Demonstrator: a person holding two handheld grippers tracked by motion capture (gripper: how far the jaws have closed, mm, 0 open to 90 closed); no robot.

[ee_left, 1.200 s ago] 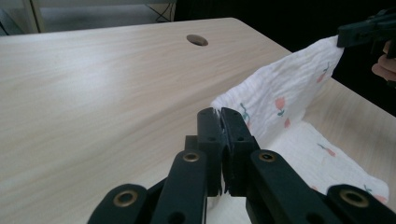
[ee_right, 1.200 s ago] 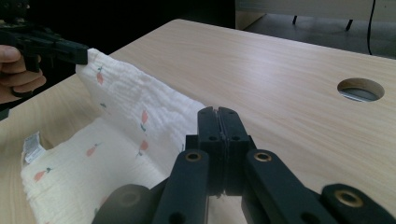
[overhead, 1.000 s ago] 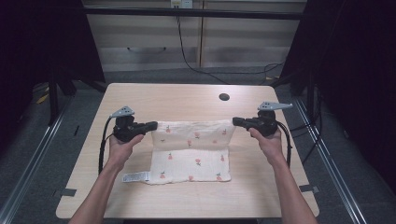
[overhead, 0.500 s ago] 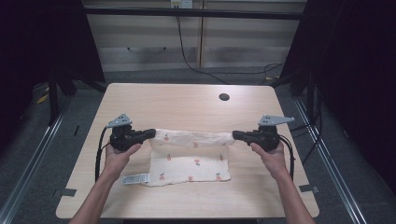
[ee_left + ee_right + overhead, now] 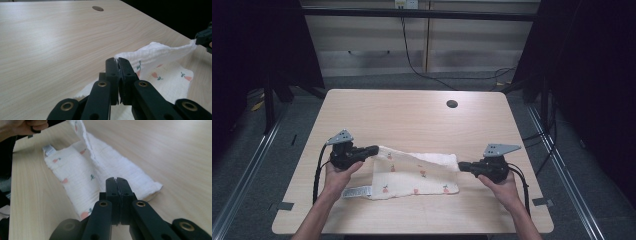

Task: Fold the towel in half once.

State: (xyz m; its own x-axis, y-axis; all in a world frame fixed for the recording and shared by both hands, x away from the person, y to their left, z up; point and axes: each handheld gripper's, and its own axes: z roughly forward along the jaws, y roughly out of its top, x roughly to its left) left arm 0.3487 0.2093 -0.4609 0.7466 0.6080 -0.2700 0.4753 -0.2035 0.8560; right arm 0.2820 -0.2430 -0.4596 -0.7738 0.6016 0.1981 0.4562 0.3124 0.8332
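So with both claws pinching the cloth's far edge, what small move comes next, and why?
Probably lower the held edge onto the near one, then open. The left claw and right claw hold the cloth stretched between them, low over its lower half, so the fold looks nearly closed.

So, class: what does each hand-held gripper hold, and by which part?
Both hold the white printed cloth: the left hand-held gripper pinches its upper left corner, the right hand-held gripper its upper right corner.

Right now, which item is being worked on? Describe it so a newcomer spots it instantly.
Look at the near half of the pale wooden table. Between the left claw and right claw lies a white cloth, its far edge pinched at both corners; small orange-and-green prints and a side label mark it.
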